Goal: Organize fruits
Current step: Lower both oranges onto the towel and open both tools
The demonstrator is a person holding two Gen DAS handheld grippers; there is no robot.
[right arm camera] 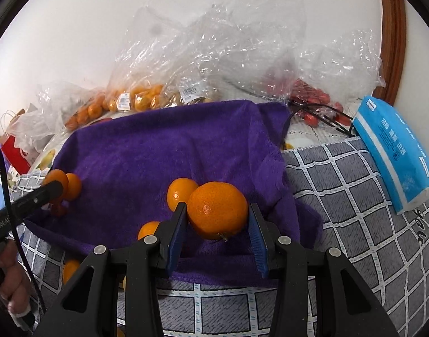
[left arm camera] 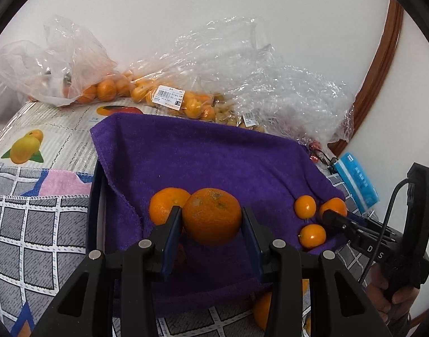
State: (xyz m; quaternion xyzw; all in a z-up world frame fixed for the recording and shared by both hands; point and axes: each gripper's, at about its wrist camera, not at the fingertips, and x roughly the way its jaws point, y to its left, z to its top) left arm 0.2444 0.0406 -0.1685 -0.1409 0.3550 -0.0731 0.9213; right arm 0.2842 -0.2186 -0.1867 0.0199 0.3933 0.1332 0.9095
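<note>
Oranges are gripped one per gripper above the purple towel point(left arm camera: 203, 154). The left gripper point(left arm camera: 211, 219) has its blue pads pressed on a large orange point(left arm camera: 211, 216); the right gripper point(right arm camera: 217, 213) clamps a second orange point(right arm camera: 217, 209) the same way, jaws partly apart around the fruit.

Towel edges: the near edge lies just below both grippers, over a grey checked cloth point(right arm camera: 340, 196); the towel's centre and far half are bare. Loose fruit occupies its near part: one mandarin point(left arm camera: 168, 205) touching the left orange, three small mandarins point(left arm camera: 305, 206) near the right edge, one point(right arm camera: 182, 192) touching the right-held orange.

Along the far edge, clear plastic bags point(left arm camera: 163, 95) of oranges stand against the wall. A blue tissue pack point(right arm camera: 394, 151) lies beside the towel's right edge, on the checked cloth.

Both grippers point obliquely downward, side by side. A hand point(left arm camera: 394, 295) grips the right handle.
</note>
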